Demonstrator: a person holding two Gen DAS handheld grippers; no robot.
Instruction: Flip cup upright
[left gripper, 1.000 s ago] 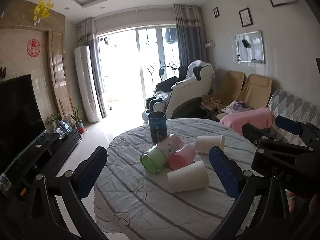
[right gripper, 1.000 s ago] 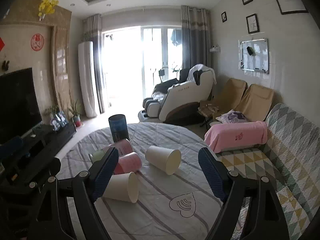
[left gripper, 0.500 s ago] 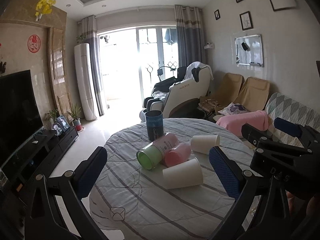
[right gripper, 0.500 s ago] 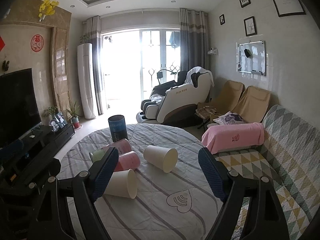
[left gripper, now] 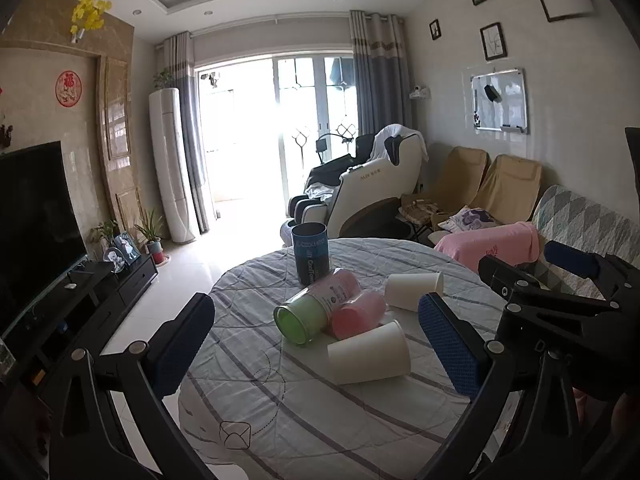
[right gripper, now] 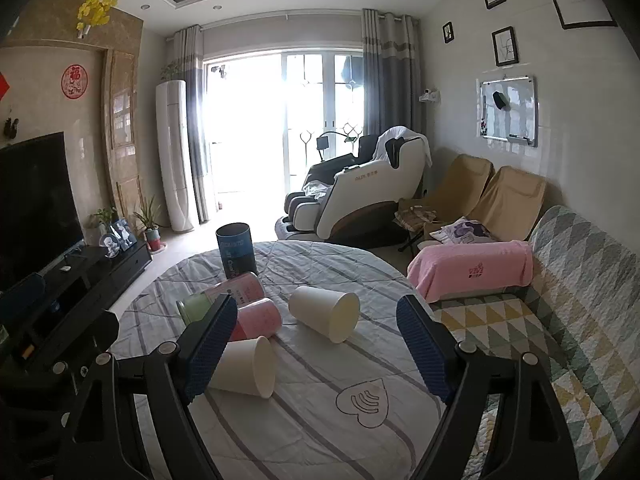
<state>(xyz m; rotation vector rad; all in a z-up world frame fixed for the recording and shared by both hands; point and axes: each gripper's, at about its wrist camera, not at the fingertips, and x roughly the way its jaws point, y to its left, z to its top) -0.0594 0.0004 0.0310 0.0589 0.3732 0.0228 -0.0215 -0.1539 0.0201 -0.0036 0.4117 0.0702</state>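
Several cups lie on their sides on the round striped table: a near white paper cup, a far white cup, a pink cup, and a clear cup with a green rim and pink sleeve. A dark blue cup stands upright behind them. My left gripper is open and empty, short of the cups. My right gripper is open and empty; the near white cup is by its left finger and the far white cup lies ahead.
A sofa with a pink towel runs along the table's right side. A massage chair stands beyond the table. A TV stand is at the left. The right gripper's body shows at the right of the left wrist view.
Both views have shifted slightly: the cups sit a little higher and further left in the frames. Both grippers stay open and no cup has moved.
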